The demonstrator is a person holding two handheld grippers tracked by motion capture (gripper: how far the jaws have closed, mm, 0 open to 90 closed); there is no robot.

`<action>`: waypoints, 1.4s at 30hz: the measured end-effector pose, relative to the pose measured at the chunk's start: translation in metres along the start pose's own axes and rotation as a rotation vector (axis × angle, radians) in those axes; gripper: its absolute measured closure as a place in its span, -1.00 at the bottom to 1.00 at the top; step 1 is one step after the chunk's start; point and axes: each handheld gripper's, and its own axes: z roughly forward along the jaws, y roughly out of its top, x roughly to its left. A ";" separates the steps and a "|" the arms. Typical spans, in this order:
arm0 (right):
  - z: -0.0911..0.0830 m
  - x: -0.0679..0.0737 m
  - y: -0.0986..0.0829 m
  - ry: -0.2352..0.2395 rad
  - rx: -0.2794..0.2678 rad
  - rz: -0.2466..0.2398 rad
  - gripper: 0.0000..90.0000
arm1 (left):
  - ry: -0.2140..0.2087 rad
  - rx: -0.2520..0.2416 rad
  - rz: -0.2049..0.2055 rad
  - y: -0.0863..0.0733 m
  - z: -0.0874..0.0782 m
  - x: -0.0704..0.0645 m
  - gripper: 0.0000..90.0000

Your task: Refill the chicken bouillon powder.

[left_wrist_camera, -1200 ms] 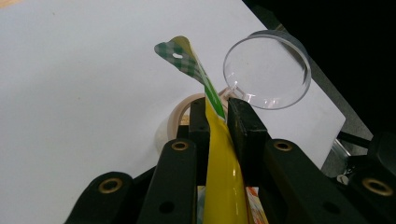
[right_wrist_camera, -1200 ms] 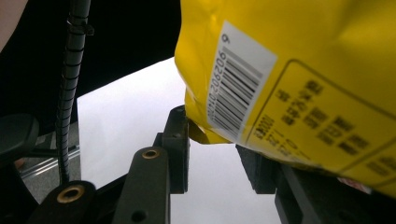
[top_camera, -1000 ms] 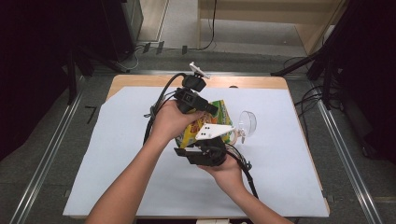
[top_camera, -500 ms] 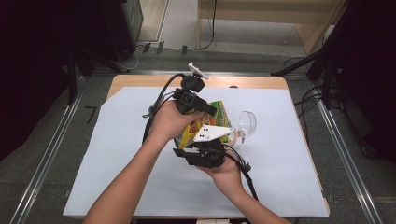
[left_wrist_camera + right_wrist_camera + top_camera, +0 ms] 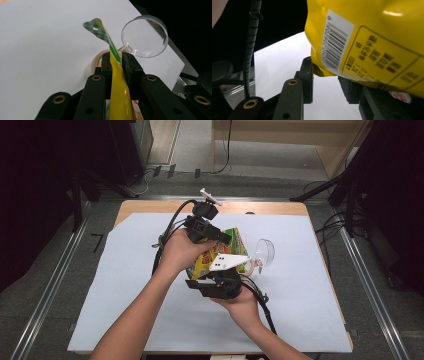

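A yellow snack bag (image 5: 223, 251) with a green checked top is held above the white table cover, between both hands. My left gripper (image 5: 116, 58) is shut on the bag's (image 5: 117, 85) thin edge, and the checked top (image 5: 98, 28) sticks out past the jaws. In the high view the left gripper (image 5: 222, 239) reaches in from the bag's far left. My right gripper (image 5: 325, 75) stands open under the bag (image 5: 374, 37), whose lower corner hangs between the jaws. In the high view the right gripper (image 5: 218, 279) sits just below the bag, under a white three-cornered plate.
A clear plastic cup (image 5: 263, 252) lies on its side right of the bag, and appears again (image 5: 145, 36) just beyond the left jaws. A beige ring (image 5: 96, 60) lies under the bag. The white cover (image 5: 125, 285) spreads over the table; black cables trail from both grippers.
Almost nothing: the left hand and the bag have shifted slightly toward the person. Both grippers keep their grip states.
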 end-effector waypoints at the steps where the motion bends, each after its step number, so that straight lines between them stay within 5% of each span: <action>1: 0.000 0.000 0.000 0.001 -0.001 0.001 0.50 | 0.000 0.000 0.000 0.000 0.000 0.000 0.79; 22: -0.001 0.002 0.000 -0.012 -0.018 -0.015 0.51 | 0.012 -0.015 0.045 0.000 -0.004 -0.005 0.83; 42: -0.002 0.000 0.002 -0.005 -0.012 -0.019 0.52 | 0.029 -0.020 0.041 0.002 -0.004 -0.004 0.82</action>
